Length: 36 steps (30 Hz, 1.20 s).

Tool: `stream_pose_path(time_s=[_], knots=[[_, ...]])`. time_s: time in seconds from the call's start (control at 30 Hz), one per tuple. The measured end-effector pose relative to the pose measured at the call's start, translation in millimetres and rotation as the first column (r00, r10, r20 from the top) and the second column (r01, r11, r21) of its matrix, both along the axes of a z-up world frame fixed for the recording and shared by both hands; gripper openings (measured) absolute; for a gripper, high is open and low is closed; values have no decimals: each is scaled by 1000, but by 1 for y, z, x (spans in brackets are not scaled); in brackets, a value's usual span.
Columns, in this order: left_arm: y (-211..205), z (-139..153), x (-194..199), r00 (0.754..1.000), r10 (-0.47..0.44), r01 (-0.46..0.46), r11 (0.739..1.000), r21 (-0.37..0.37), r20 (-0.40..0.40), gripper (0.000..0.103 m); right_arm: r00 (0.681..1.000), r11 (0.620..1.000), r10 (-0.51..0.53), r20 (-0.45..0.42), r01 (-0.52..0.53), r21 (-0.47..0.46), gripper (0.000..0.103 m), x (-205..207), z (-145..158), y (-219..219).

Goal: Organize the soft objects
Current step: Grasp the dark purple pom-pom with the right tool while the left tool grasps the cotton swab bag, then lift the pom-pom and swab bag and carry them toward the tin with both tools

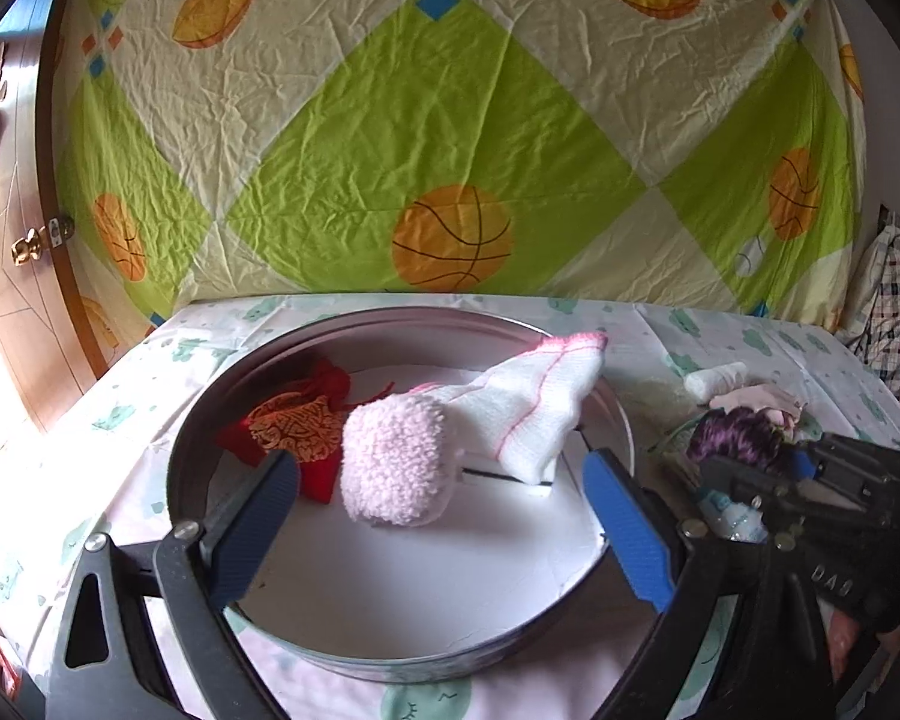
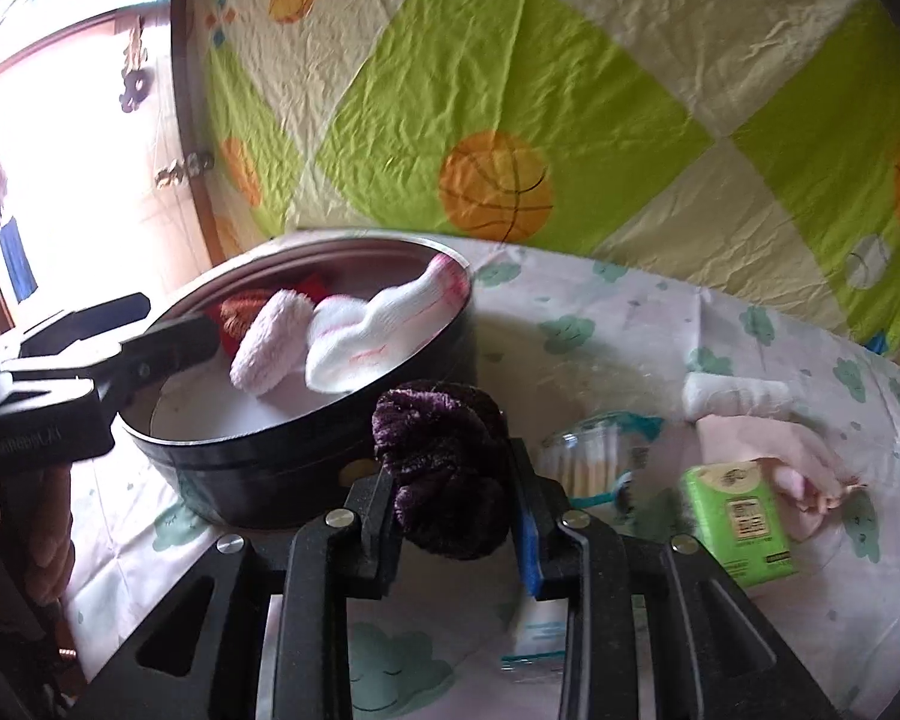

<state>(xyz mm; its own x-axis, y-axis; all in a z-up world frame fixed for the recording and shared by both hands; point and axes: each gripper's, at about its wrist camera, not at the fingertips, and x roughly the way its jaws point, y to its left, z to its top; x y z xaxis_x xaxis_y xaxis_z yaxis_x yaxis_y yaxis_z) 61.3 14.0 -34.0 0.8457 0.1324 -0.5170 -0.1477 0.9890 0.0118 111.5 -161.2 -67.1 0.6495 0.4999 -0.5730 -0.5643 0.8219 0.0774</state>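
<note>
**A:** Between the fingers of the left gripper (image 1: pixel 441 531), from its own camera, what do you make out?

**B:** Nothing held; the jaws stand wide apart. Ahead of them is the round tin (image 1: pixel 306 339), and in it a fluffy pink puff (image 1: pixel 393 462) just past the fingertips, a white sock (image 1: pixel 525 405) draped over the far rim, and a red pouch (image 1: pixel 291 426) beyond the left finger. Off to the right, the purple scrunchie (image 1: pixel 735 438) peeks out at the other gripper's tip.

**A:** And from the right camera?

**B:** The right gripper (image 2: pixel 453 510) has its jaws drawn in on the purple scrunchie (image 2: pixel 444 468), which bulges above and below the pads. The tin (image 2: pixel 306 468) sits ahead and left of the fingers. Only here do you see cotton swabs (image 2: pixel 588 462) and a green packet (image 2: pixel 738 522) right of the fingers.

**A:** How will it handle?

**B:** Probably light, squashy, not fragile. It could sag or snag, so a pinch through the bunched middle seems best.
</note>
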Motion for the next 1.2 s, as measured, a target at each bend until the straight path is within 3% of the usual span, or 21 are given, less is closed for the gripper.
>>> stream_pose_path(time_s=[0.1, 0.4, 0.7, 0.9, 1.2], knots=[[-23, 0, 4, 999, -41, 41, 999, 11, -2, 97, 996, 995, -85, 32, 82, 63, 32, 3, 14, -31], [-96, -10, 16, 984, -175, 177, 983, 52, -43, 97, 954, 952, -296, 41, 292, 95, 33, 19, 16, -96], [-145, -30, 34, 952, -279, 285, 958, 35, -123, 97, 924, 923, -380, 42, 376, 82, 33, 22, 12, -117], [-158, -41, 54, 936, -296, 306, 952, 26, -191, 93, 915, 912, -402, 24, 398, 94, 33, 23, 12, -124], [-158, -58, 84, 903, -327, 314, 945, -93, -278, 84, 914, 912, -405, 8, 403, 78, 33, 26, 9, -121]])
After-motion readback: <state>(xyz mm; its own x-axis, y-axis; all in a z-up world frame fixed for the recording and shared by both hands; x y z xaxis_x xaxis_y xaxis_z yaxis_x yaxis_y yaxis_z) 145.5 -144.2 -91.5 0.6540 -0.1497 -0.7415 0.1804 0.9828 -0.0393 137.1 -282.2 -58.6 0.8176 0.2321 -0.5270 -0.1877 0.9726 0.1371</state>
